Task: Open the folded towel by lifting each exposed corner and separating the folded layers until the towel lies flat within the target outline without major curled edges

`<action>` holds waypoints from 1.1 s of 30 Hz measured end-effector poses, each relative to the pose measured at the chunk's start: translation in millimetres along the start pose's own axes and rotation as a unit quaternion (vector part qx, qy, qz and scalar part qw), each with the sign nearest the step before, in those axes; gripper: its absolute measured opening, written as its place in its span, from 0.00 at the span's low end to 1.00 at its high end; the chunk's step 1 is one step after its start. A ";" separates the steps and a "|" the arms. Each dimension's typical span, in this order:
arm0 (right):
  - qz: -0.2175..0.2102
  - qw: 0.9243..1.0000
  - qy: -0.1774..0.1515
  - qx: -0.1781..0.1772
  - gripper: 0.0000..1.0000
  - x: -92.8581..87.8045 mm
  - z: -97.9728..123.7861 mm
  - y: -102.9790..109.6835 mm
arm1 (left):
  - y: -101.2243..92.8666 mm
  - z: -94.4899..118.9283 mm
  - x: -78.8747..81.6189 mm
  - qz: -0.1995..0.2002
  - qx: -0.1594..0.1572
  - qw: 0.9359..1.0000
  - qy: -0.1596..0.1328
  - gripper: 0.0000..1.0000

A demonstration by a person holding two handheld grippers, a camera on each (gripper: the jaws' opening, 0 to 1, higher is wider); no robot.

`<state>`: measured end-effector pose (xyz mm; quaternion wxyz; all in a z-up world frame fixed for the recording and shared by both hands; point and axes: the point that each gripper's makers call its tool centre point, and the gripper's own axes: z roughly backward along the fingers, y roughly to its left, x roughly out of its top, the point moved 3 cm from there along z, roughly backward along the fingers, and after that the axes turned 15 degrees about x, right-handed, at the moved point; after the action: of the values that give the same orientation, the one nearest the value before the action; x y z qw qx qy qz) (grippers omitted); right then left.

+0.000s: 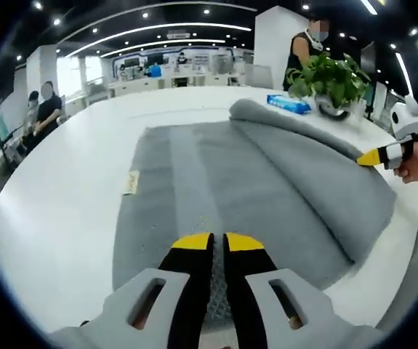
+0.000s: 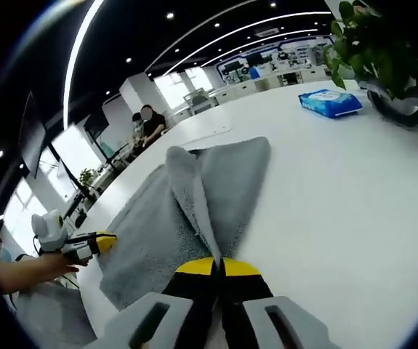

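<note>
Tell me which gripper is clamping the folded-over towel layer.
The right gripper: its jaws pinch the raised fold; the left gripper pins the towel's flat edge.

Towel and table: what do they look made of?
Towel: grey terry-type cloth by its fuzzy, matte nap and soft folds, likely cotton or microfibre. Table: smooth white hard top, faintly glossy; laminate or painted board, cannot tell which.

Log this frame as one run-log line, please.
towel: partly unfolded, right layer folded over | left gripper: shut on towel near edge | right gripper: shut on towel fold | table: white
</note>
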<state>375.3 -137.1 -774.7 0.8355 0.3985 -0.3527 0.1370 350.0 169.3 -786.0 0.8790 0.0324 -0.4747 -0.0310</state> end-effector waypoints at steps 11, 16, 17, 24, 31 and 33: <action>-0.013 0.998 -0.013 -0.052 0.00 -2.2 39.7 -34.3 | 5.1 -0.5 -0.2 0.002 0.010 1.000 -0.004 0.04; -0.017 0.996 -0.015 -0.081 0.00 -8.1 61.7 -51.6 | 14.6 -0.4 -0.7 0.011 0.014 1.000 0.001 0.03; -0.018 0.996 -0.016 -0.084 0.00 -9.0 64.5 -53.8 | 17.1 -0.3 -1.1 0.013 0.016 1.000 0.002 0.03; -0.026 0.994 -0.021 -0.100 0.00 -15.3 77.2 -65.8 | 33.3 -1.2 -3.0 0.017 0.028 0.999 0.010 0.03; -0.028 0.993 -0.028 -0.114 0.00 -15.3 85.4 -69.2 | 55.6 0.8 -6.8 0.027 0.053 0.998 0.015 0.03; -0.027 0.992 -0.029 -0.117 0.00 -15.4 86.8 -70.5 | 62.7 1.2 -8.1 0.034 0.060 0.997 0.017 0.03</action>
<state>358.5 -248.0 -788.0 0.8690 0.3117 -0.3796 0.0606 346.0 232.4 -786.6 0.8842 0.0693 -0.4611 0.0279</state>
